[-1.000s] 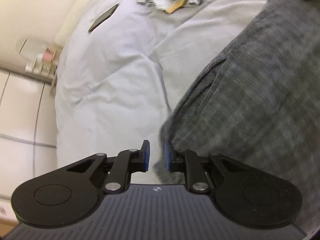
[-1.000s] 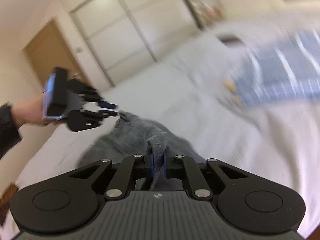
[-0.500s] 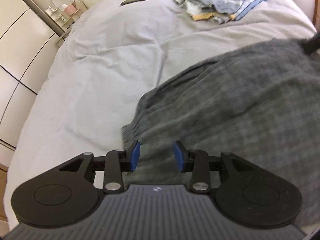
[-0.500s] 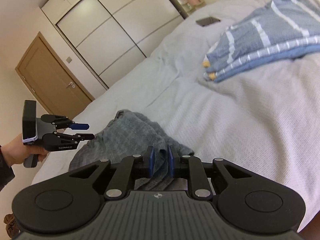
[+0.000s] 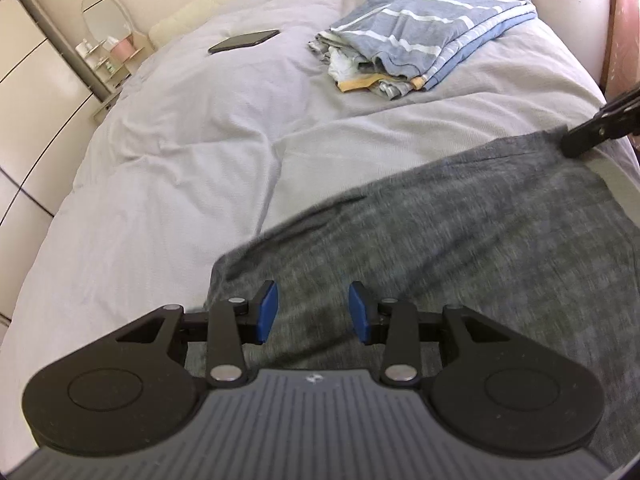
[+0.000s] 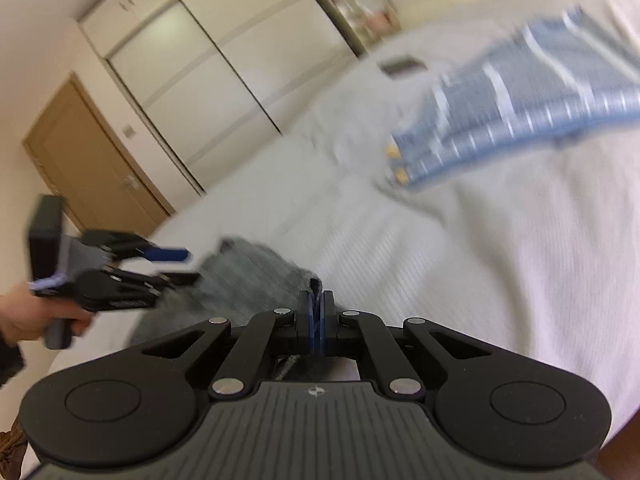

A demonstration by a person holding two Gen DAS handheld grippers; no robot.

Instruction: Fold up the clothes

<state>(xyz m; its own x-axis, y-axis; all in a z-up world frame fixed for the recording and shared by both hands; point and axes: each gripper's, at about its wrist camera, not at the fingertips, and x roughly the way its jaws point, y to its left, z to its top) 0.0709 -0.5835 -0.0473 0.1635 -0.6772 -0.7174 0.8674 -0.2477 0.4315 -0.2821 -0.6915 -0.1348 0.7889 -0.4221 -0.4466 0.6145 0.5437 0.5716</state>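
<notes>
A dark grey garment (image 5: 460, 240) lies spread over the near part of the bed. My left gripper (image 5: 313, 312) is open and empty just above the garment's near left corner. It shows from the side in the right wrist view (image 6: 176, 266), jaws apart. My right gripper (image 6: 316, 320) is shut on an edge of the grey garment (image 6: 256, 276), with cloth pinched between the blue pads. Its tip shows at the garment's far right corner in the left wrist view (image 5: 576, 140).
A pale grey duvet (image 5: 180, 152) covers the bed. A stack of folded clothes topped by a blue striped shirt (image 5: 432, 24) lies at the far side, a dark phone (image 5: 244, 41) left of it. Wardrobe doors (image 6: 208, 72) and a wooden door (image 6: 92, 168) stand beyond the bed.
My left gripper opened wider and moved over the garment's corner. My right gripper closed fully on the garment's edge and pulled it out, so the garment now lies spread.
</notes>
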